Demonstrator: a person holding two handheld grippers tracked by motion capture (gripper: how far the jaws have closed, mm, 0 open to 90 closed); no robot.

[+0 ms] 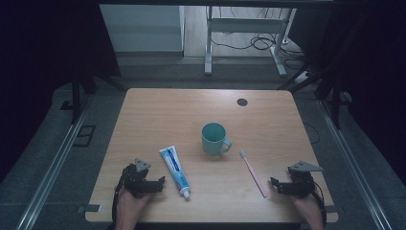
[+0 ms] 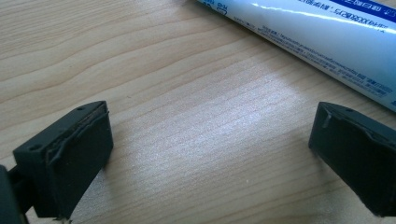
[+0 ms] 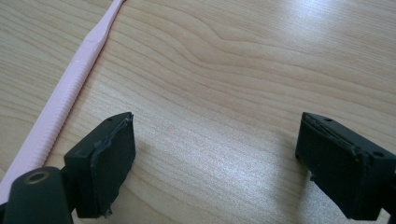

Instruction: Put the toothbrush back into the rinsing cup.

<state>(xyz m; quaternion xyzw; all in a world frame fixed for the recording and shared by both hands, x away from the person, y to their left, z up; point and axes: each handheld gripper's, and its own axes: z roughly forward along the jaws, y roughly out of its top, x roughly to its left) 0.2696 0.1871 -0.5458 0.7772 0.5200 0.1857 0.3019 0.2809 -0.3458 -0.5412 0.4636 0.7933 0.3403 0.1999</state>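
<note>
Two things lie nearest my hands, and neither is picked up yet. The toothpaste tube [image 1: 175,171] lies flat on the bench [image 1: 158,108], cap toward me, just beside my left hand-held gripper [image 1: 160,184]; in the left gripper view its white and blue body [image 2: 327,42] runs past the jaws, which stand wide apart over bare wood. The pink toothbrush [image 1: 253,173] lies flat too, bristles away from me, near my right hand-held gripper [image 1: 273,183], whose jaws are also spread wide with nothing between them; in the right gripper view the handle [image 3: 60,107] passes just outside one jaw. The teal mug [image 1: 214,138] stands upright and empty between and beyond them. I judge the work barely begun: both grasps remain.
</note>
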